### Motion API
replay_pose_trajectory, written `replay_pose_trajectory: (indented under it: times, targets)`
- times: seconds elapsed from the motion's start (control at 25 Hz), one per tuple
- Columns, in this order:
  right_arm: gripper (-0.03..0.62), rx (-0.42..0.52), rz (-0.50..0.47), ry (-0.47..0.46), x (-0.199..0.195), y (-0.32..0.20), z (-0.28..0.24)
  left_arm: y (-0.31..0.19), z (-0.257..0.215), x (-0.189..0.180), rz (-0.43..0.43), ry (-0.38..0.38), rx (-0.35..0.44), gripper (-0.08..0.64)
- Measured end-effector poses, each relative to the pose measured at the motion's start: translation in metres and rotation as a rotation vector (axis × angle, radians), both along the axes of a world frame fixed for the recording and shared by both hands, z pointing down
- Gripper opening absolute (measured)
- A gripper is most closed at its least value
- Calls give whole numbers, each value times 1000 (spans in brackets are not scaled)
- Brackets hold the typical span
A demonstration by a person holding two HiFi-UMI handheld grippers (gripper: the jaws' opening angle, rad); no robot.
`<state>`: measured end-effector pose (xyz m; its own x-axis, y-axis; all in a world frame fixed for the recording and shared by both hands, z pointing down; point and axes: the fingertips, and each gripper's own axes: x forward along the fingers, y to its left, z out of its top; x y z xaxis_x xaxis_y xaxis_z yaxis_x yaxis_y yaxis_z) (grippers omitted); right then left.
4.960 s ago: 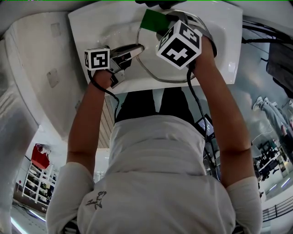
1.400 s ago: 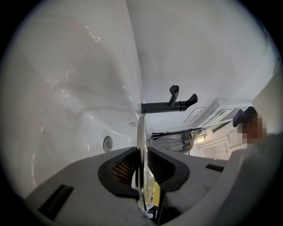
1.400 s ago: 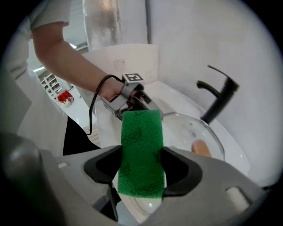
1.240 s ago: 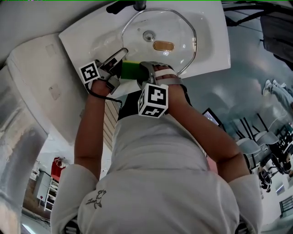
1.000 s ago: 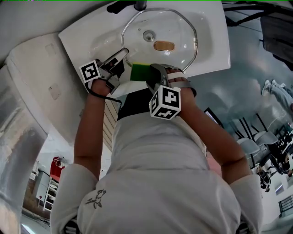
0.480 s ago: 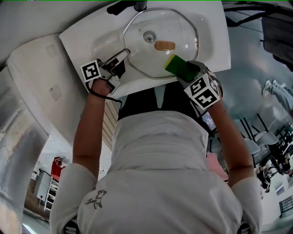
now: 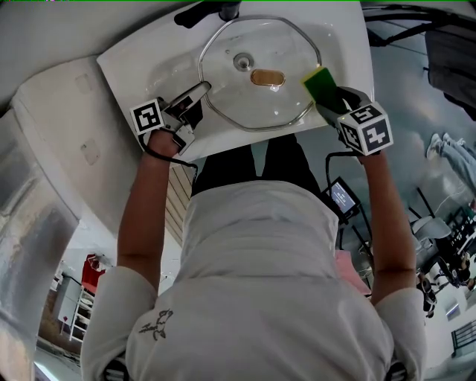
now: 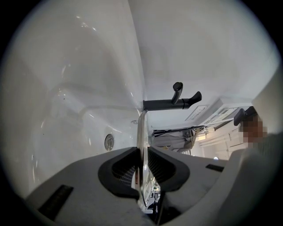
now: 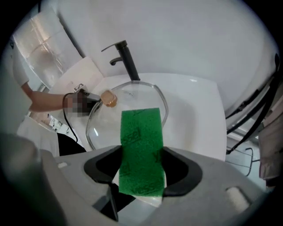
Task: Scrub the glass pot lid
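Head view first: got a glass lid point(image 7: 260, 45) with a metal rim sitting over the white sink point(image 7: 349, 59). Tan knob point(image 7: 267, 77) near its middle, black faucet point(image 7: 216, 10) just past the far edge. Can see the drain point(image 7: 241, 61) straight through the glass. Left gripper point(image 7: 202, 88) clamped on the lid's left rim, marker cube point(image 7: 148, 117) just behind it. Right gripper point(image 7: 329, 95) over at the lid's right edge, pinching a green sponge point(image 7: 319, 82) with a yellow side. Can't tell from here whether sponge and rim actually touch.

Left gripper view: looking along the lid edge-on. Rim squeezed tight between the two dark pads, no gap on either side. Glass stretching off toward the faucet, basin wall on the left with a round hole point(image 8: 108, 141) in it.

Right gripper view: sponge standing up between the pads, gripped on both sides. Green face toward the camera, pale layer at the lower end. Lid beyond and below it over the sink, knob on its left part, faucet behind. Sponge tip overlapping the lid's near right rim. Left gripper over at the far left rim, bare forearm point(image 9: 44, 100) behind it.
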<state>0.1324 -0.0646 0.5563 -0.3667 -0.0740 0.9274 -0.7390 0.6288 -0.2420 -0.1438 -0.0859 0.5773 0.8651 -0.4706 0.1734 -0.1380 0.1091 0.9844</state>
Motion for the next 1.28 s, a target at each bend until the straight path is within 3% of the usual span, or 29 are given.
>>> replay_pose_trajectory:
  times: [0.16,0.36,0.56,0.68,0.76,0.88,1.28]
  targets:
    - [284,101,-81,-27,-36,-50,-19,1,1,-1,-6,-9,-8,74]
    - [284,223,-301,-35,-107,-102,-42,0,0,-1,-8,-16,7,74]
    - [284,233,-545,-59,-189,-95,-38,0,0,-2,-18,-13,4,74]
    - [284,231,-646,-28,-211,-91,-25,0,1,-3,-24,-15,-6,74]
    - [284,197,-627,-44,-212,-93,-18,1,2,-4,-28,-18,-7,74]
    - [282,139,-510,-87,-196,-105,-16,0,0,-5,-31,-16,9,74]
    - [282,84,-176,-99,-94,-135,-2,0,3,-5,-41,-12,-2,74]
